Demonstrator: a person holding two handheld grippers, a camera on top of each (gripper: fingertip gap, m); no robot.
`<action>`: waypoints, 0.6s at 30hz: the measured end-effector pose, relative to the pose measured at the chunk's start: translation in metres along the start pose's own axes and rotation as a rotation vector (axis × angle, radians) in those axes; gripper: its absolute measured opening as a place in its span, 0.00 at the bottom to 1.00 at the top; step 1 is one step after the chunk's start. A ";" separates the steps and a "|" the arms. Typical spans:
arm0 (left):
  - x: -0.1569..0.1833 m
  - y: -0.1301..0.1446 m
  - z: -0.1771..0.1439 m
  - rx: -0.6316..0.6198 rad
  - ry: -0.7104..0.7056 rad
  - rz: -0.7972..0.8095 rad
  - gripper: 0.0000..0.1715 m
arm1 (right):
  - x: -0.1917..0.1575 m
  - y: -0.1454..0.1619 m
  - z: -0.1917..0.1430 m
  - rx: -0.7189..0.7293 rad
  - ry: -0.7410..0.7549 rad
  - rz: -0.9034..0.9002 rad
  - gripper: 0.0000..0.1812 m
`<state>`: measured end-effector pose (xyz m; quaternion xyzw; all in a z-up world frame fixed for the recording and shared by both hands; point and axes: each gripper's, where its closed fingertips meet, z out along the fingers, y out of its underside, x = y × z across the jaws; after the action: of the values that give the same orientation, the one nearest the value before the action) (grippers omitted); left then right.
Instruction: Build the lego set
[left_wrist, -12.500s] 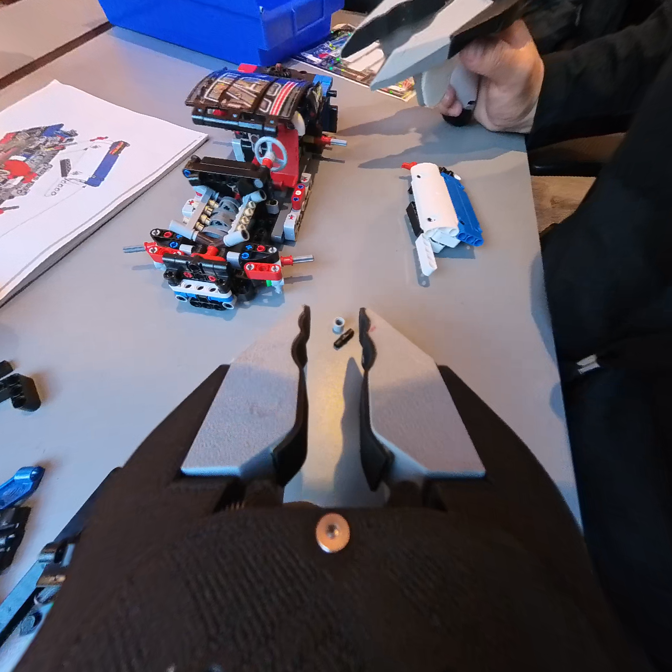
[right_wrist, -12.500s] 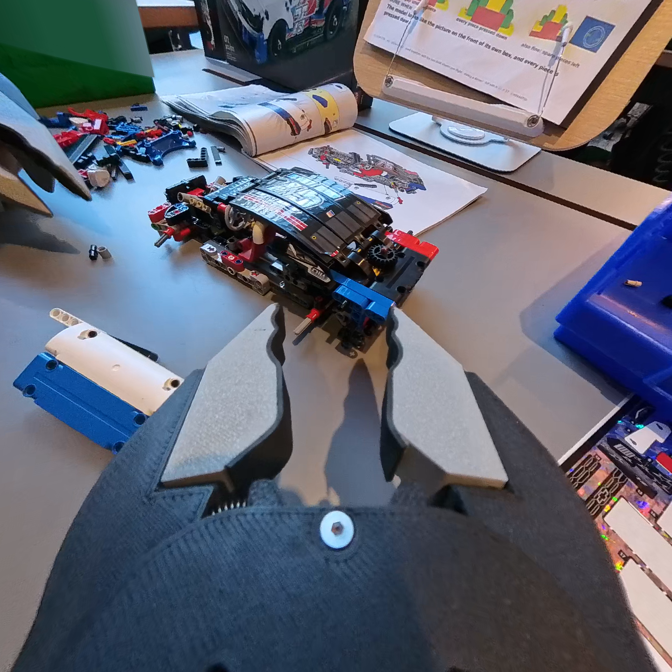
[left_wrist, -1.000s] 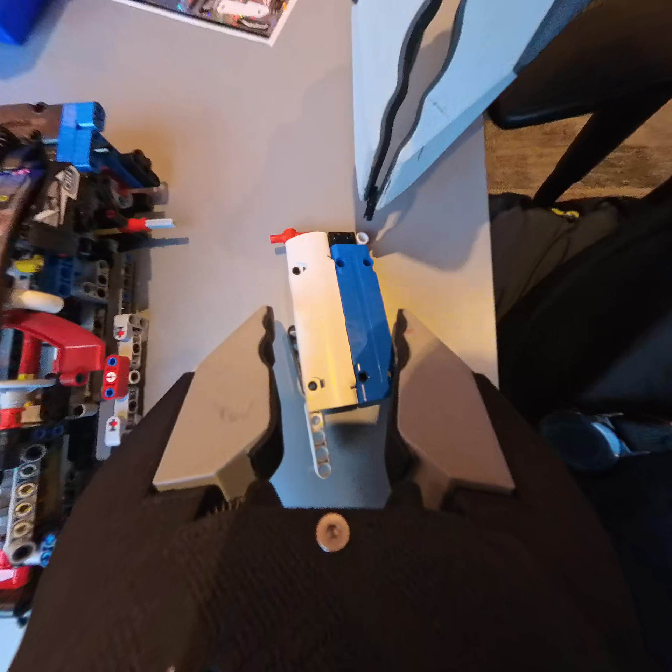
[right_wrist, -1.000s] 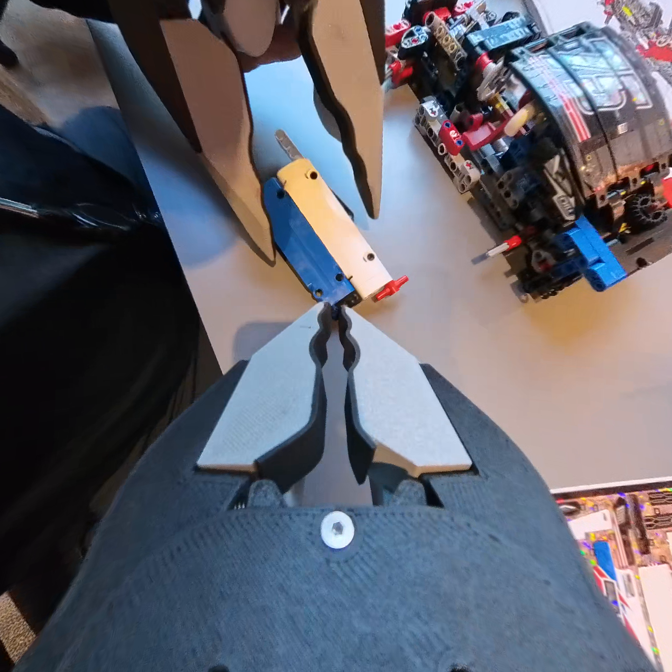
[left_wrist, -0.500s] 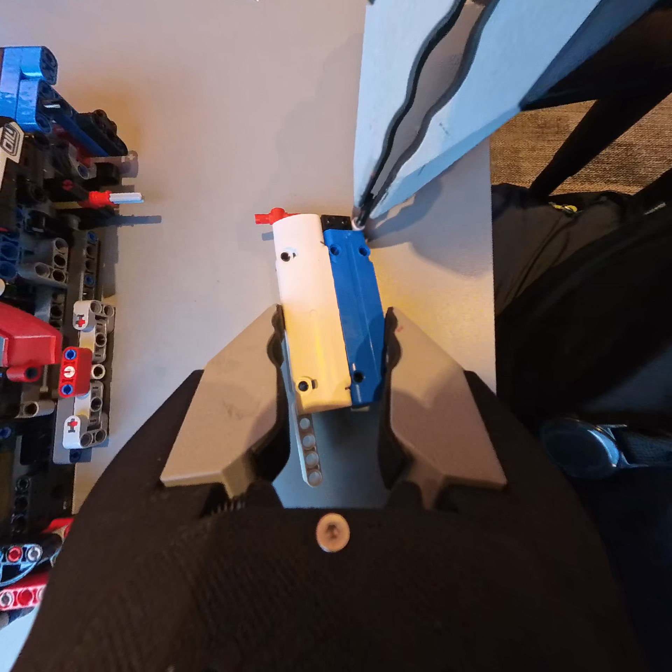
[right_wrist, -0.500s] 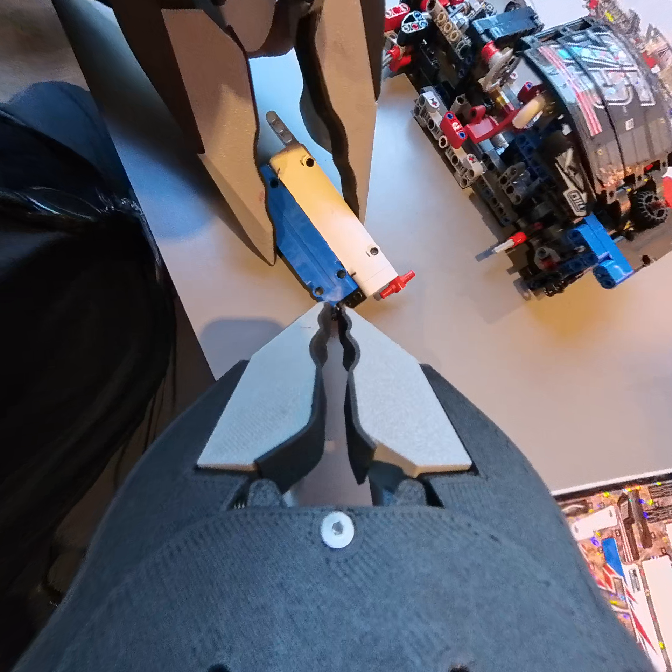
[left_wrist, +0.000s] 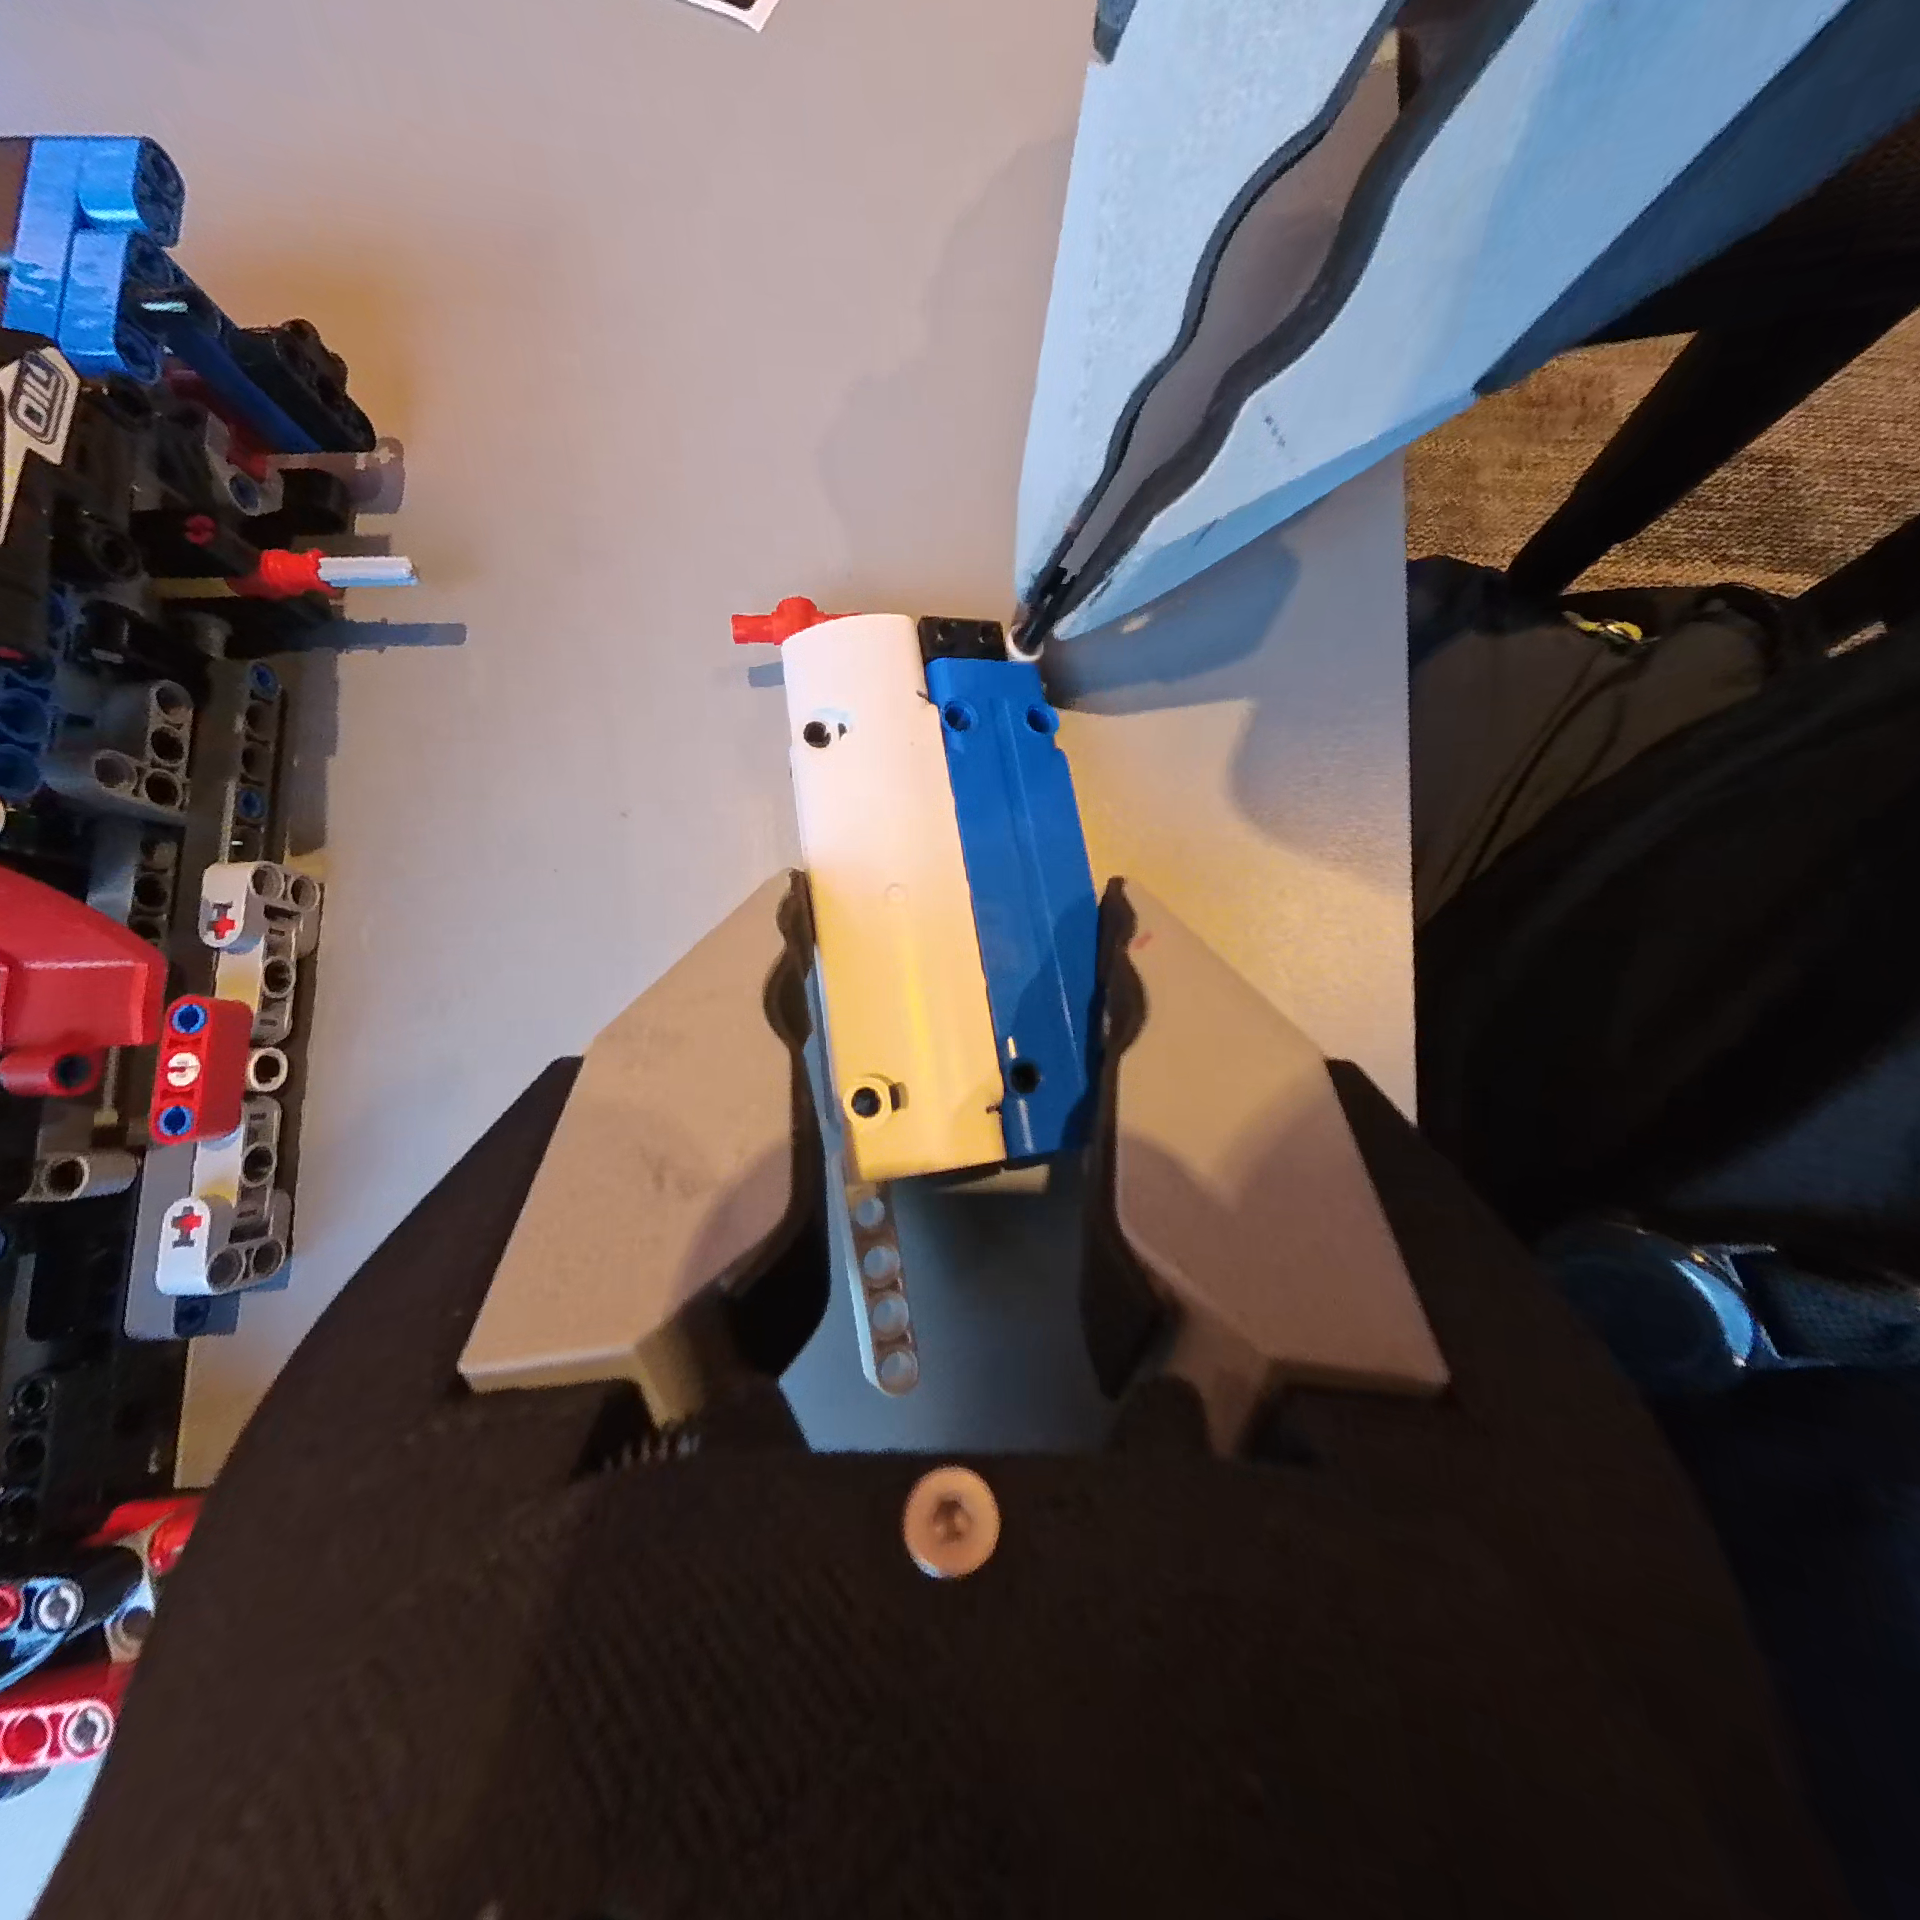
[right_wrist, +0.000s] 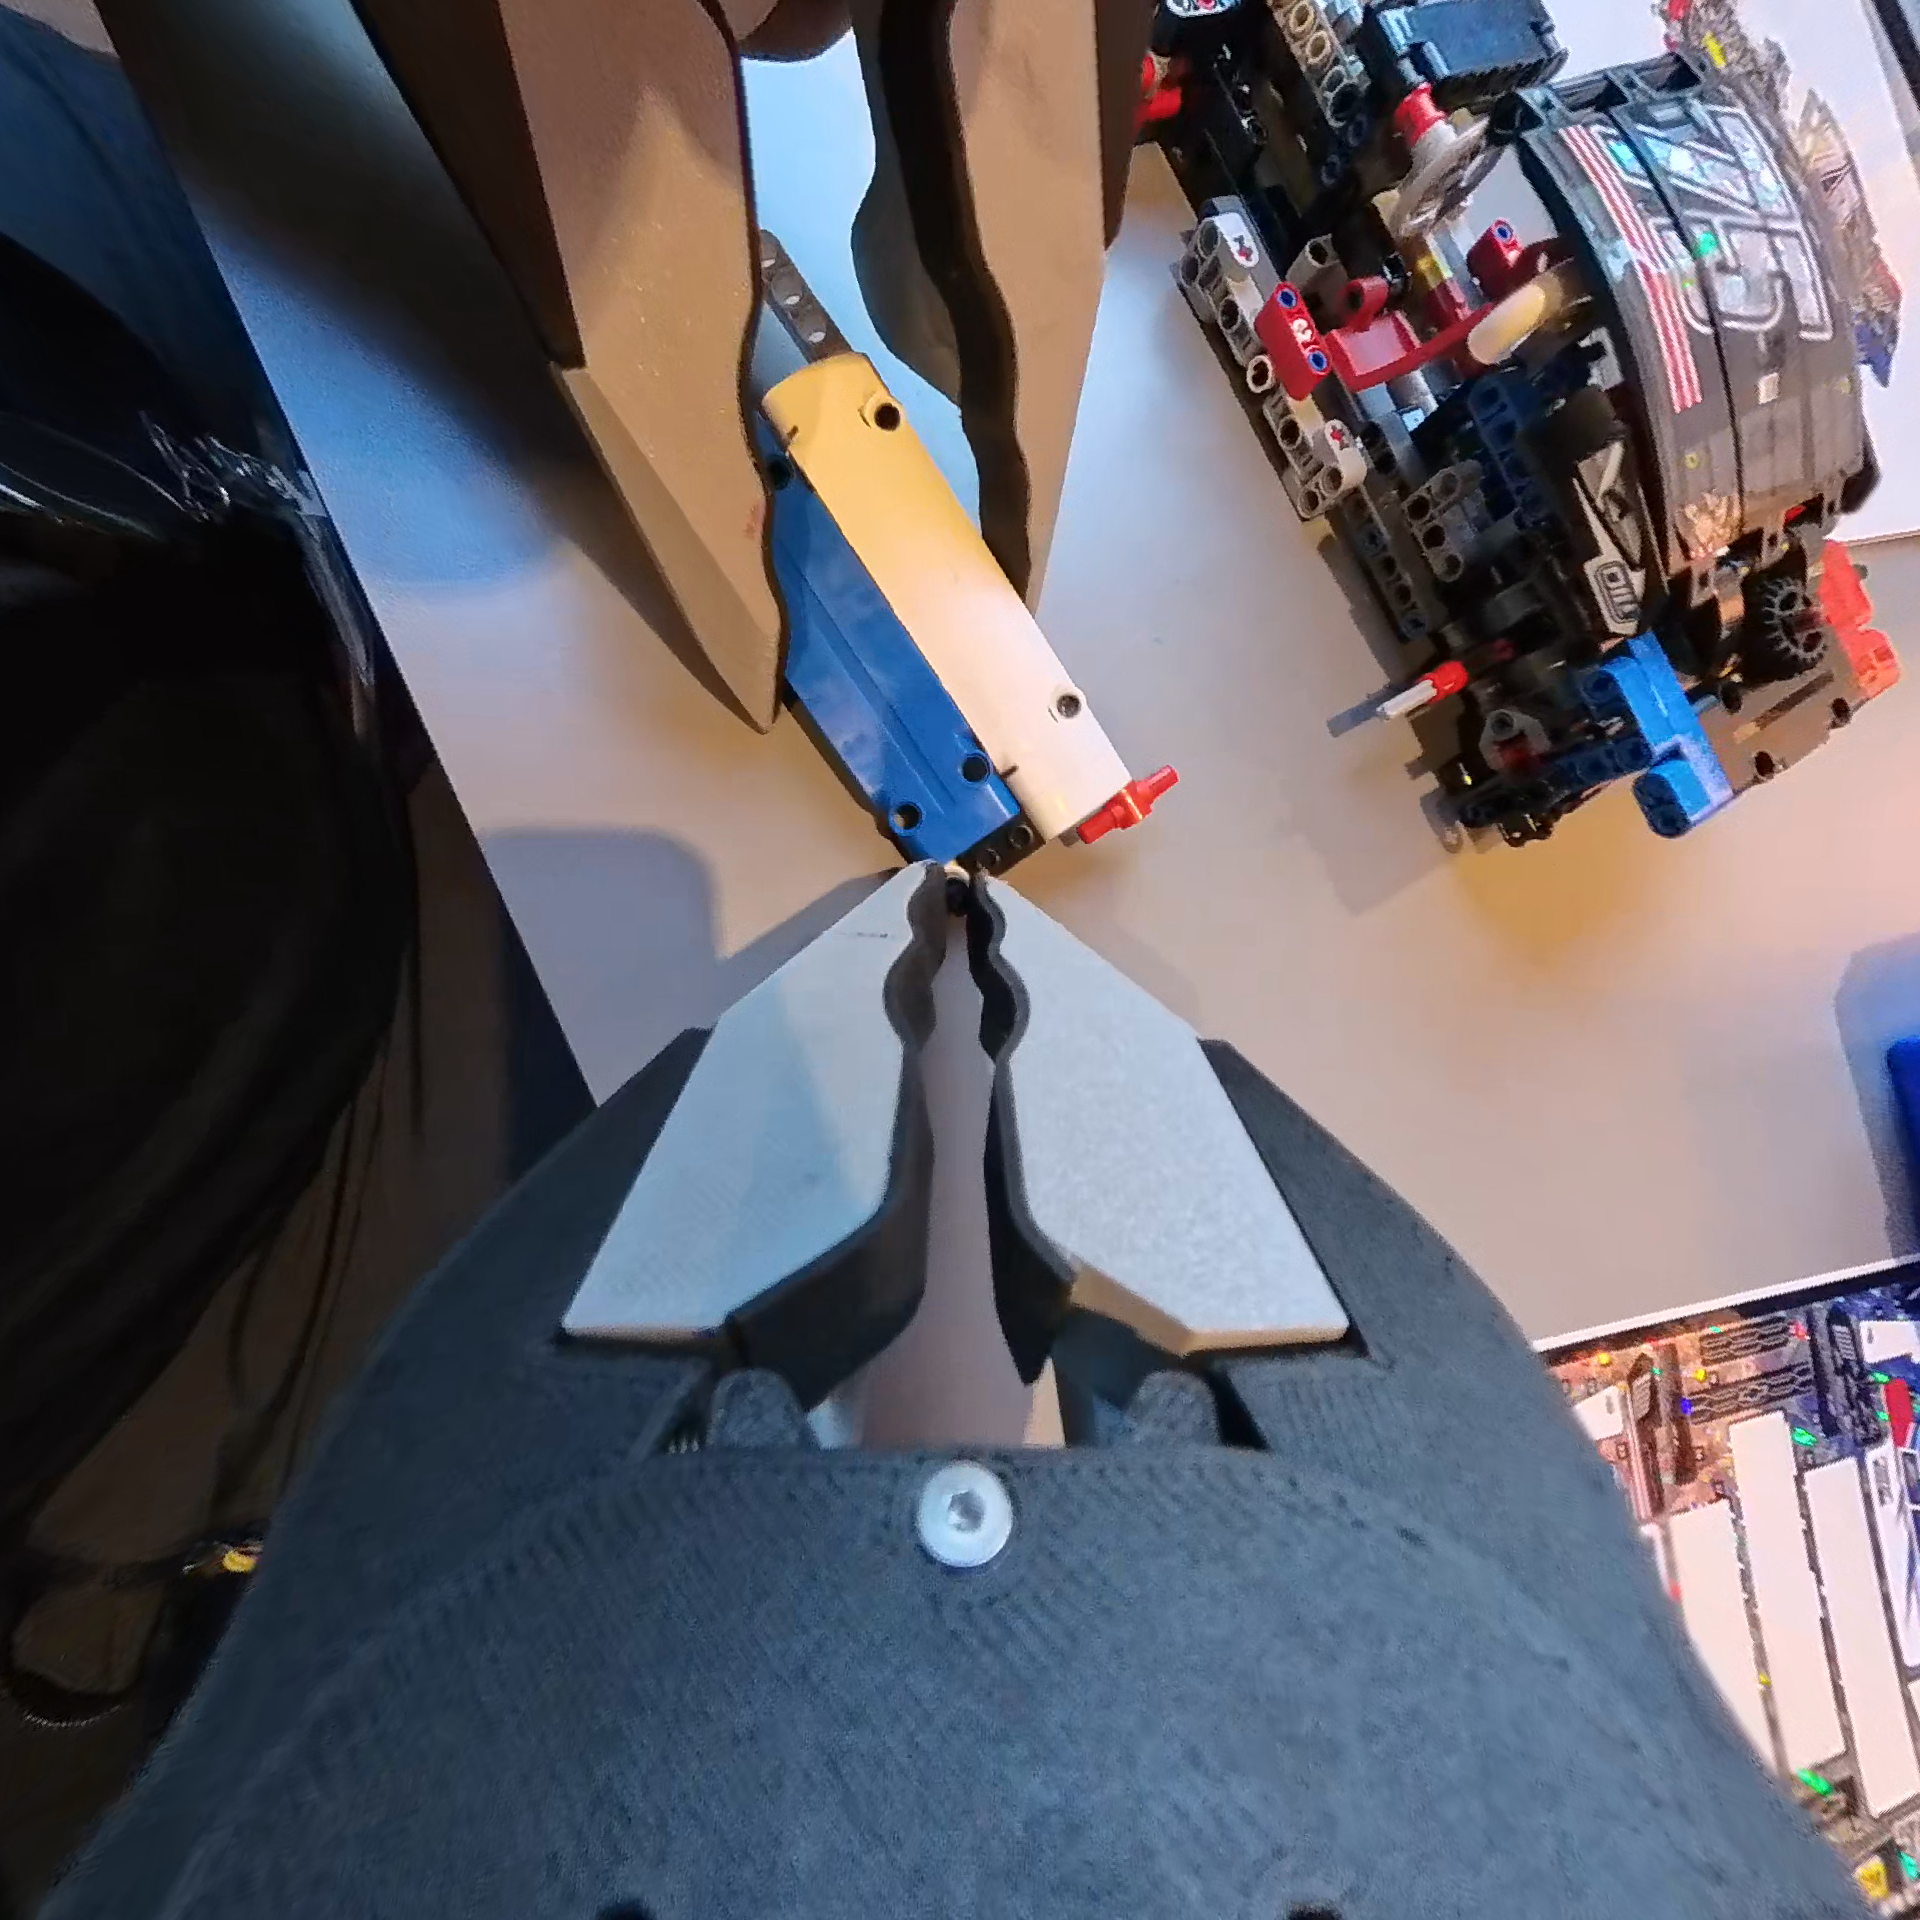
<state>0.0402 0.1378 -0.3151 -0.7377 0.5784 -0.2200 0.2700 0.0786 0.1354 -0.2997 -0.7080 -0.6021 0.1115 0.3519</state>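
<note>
Left gripper (left_wrist: 951, 997) clamped the white-and-blue plastic side panel assembly (left_wrist: 935, 894) mid-frame; right gripper (right_wrist: 951, 894) pinched a tiny black pin (right_wrist: 954, 900) at its end. Mostly built black car model (right_wrist: 1579, 436), upper right, lacked the panel.

Grey table (left_wrist: 582, 260) bearing a white-and-blue Lego panel assembly (left_wrist: 925, 883) near its edge beside the person, a partly built Lego car (right_wrist: 1579, 436) toward its middle, and a sticker sheet (right_wrist: 1766, 1455) at another edge.
</note>
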 end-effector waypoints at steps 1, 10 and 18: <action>0.000 0.000 0.000 0.001 0.001 -0.003 0.31 | 0.000 0.000 0.000 -0.002 0.003 -0.005 0.01; 0.000 -0.001 0.000 0.021 0.001 -0.006 0.31 | 0.001 0.001 0.000 -0.045 0.051 -0.149 0.00; -0.001 -0.001 0.001 0.020 0.002 -0.015 0.31 | 0.000 0.002 0.001 -0.112 0.062 -0.323 0.00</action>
<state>0.0409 0.1386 -0.3151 -0.7391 0.5709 -0.2285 0.2749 0.0800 0.1360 -0.3016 -0.6235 -0.7022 -0.0022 0.3438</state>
